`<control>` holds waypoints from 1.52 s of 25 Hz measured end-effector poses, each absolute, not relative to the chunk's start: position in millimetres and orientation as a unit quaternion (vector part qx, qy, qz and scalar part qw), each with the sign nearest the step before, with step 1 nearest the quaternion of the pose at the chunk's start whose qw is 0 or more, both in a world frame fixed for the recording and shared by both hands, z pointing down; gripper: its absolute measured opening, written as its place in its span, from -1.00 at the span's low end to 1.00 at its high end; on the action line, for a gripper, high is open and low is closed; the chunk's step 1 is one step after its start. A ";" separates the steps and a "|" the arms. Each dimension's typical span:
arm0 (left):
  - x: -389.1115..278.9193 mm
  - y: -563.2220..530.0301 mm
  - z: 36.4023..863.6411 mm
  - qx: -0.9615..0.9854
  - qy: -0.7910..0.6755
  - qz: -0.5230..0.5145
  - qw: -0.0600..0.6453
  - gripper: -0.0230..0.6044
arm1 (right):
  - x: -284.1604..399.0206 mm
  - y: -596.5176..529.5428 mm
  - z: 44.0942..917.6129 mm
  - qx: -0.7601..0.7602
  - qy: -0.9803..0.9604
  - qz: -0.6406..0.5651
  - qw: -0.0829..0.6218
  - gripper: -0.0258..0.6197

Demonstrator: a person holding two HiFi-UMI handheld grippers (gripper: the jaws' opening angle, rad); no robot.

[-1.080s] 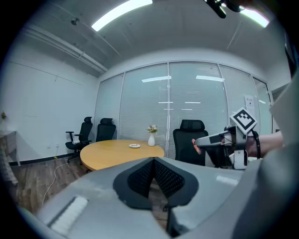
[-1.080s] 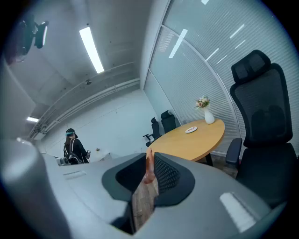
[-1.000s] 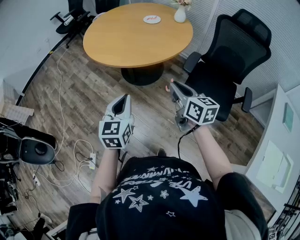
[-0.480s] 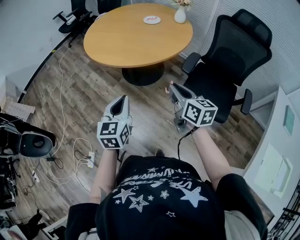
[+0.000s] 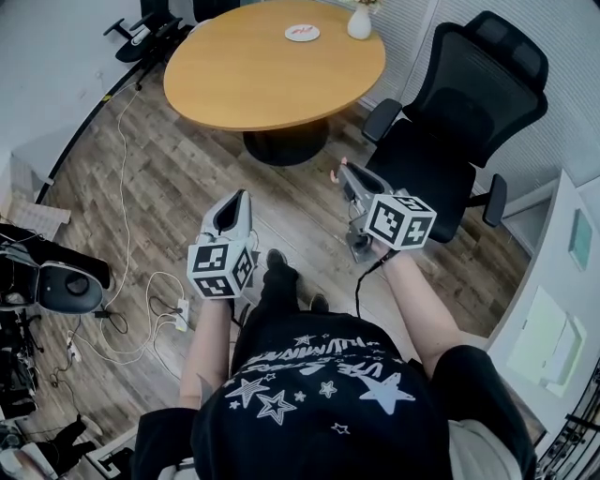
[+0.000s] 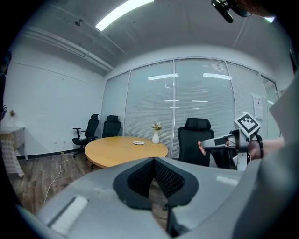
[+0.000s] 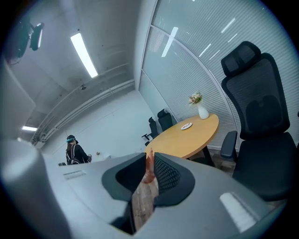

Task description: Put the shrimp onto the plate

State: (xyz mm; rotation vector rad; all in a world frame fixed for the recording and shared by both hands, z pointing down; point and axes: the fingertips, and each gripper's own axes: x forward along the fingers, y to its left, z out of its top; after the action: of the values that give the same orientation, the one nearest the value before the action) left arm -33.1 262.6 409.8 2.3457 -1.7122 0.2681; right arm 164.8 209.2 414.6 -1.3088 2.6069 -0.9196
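A small pink shrimp [image 7: 149,169] is pinched between the pads of my right gripper [image 7: 148,158]; in the head view its tail [image 5: 335,174] pokes out at the tip of the right gripper [image 5: 343,171]. The white plate [image 5: 302,33] lies on the far side of the round wooden table [image 5: 262,75], well ahead of both grippers. It also shows small in the left gripper view as the plate [image 6: 138,143] and in the right gripper view as the plate [image 7: 186,126]. My left gripper [image 5: 242,195] hangs over the floor, shut and empty.
A black office chair [image 5: 459,122] stands right beside the right gripper. A white vase [image 5: 360,23] sits near the plate. Cables [image 5: 122,187] trail over the wooden floor at left. More chairs [image 5: 150,33] stand behind the table. Another person [image 7: 74,151] stands by the far wall.
The table has slid slightly up in the head view, and a foot now shows below the left gripper. The left gripper sits a little lower. The shrimp stays gripped.
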 end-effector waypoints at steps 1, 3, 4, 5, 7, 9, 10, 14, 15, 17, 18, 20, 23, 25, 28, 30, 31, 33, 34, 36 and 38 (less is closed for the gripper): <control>-35.2 258.7 412.0 0.799 -0.583 0.091 0.115 -0.92 | 163.9 206.9 416.1 -0.429 0.851 -0.301 0.040 -0.75; -39.4 248.4 416.7 0.799 -0.582 0.089 0.121 -0.93 | 162.4 200.6 418.9 -0.432 0.849 -0.301 0.036 -0.75; -40.9 242.1 418.8 0.800 -0.580 0.088 0.123 -0.92 | 162.6 196.1 420.2 -0.435 0.848 -0.301 0.034 -0.75; -41.7 235.0 420.4 0.802 -0.578 0.086 0.125 -0.92 | 163.4 190.5 421.4 -0.439 0.846 -0.301 0.034 -0.75; -43.0 219.2 422.7 0.806 -0.572 0.083 0.128 -0.92 | 164.1 177.1 423.1 -0.446 0.841 -0.303 0.033 -0.75; -47.3 201.0 424.5 0.809 -0.567 0.081 0.129 -0.92 | 161.2 161.3 424.6 -0.451 0.838 -0.304 0.033 -0.75; -51.2 190.6 425.3 0.810 -0.566 0.080 0.130 -0.92 | 158.1 151.9 425.5 -0.454 0.837 -0.304 0.033 -0.75; -73.8 141.3 427.8 0.810 -0.565 0.081 0.135 -0.92 | 137.3 104.8 428.6 -0.461 0.832 -0.308 0.032 -0.75; -80.2 128.5 428.9 0.809 -0.565 0.084 0.137 -0.92 | 130.7 92.2 428.3 -0.462 0.831 -0.308 0.031 -0.75; -93.2 104.4 430.8 0.808 -0.565 0.087 0.142 -0.92 | 118.0 68.0 426.9 -0.463 0.830 -0.308 0.031 -0.75; -99.2 93.1 431.2 0.808 -0.564 0.088 0.144 -0.92 | 112.3 56.3 426.1 -0.465 0.829 -0.309 0.032 -0.75; -108.4 72.9 432.0 0.810 -0.561 0.090 0.147 -0.92 | 102.3 34.9 425.2 -0.468 0.826 -0.312 0.034 -0.75; -118.8 51.1 435.5 0.814 -0.553 0.094 0.150 -0.92 | 89.8 11.3 428.5 -0.472 0.823 -0.315 0.031 -0.75; -128.7 38.6 437.8 0.815 -0.551 0.094 0.153 -0.92 | 82.0 -2.1 431.8 -0.477 0.819 -0.319 0.029 -0.75; -145.0 19.6 439.7 0.817 -0.547 0.089 0.158 -0.93 | 71.2 -21.8 432.8 -0.487 0.809 -0.327 0.032 -0.75; -155.2 7.9 440.6 0.819 -0.544 0.087 0.160 -0.92 | 64.3 -33.2 431.6 -0.495 0.804 -0.328 0.031 -0.75; -159.8 2.6 441.2 0.820 -0.543 0.086 0.161 -0.92 | 61.1 -38.1 431.1 -0.498 0.803 -0.327 0.031 -0.75; -166.8 -7.1 442.0 0.822 -0.539 0.084 0.164 -0.92 | 55.1 -46.2 429.6 -0.502 0.801 -0.325 0.030 -0.75; -169.1 -11.7 442.1 0.824 -0.536 0.083 0.165 -0.93 | 52.5 -50.0 428.4 -0.504 0.800 -0.324 0.032 -0.75; -172.9 -20.9 442.6 0.827 -0.531 0.081 0.165 -0.93 | 48.0 -57.7 426.9 -0.507 0.799 -0.322 0.035 -0.75; -176.8 -29.3 444.5 0.830 -0.527 0.081 0.167 -0.92 | 42.3 -64.1 427.7 -0.508 0.797 -0.324 0.035 -0.75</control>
State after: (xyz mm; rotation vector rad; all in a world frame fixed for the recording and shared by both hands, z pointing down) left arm -176.8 -29.3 444.5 2.3603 -1.4983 0.2313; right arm 42.3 -64.1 427.7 -1.5623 2.4504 -0.9954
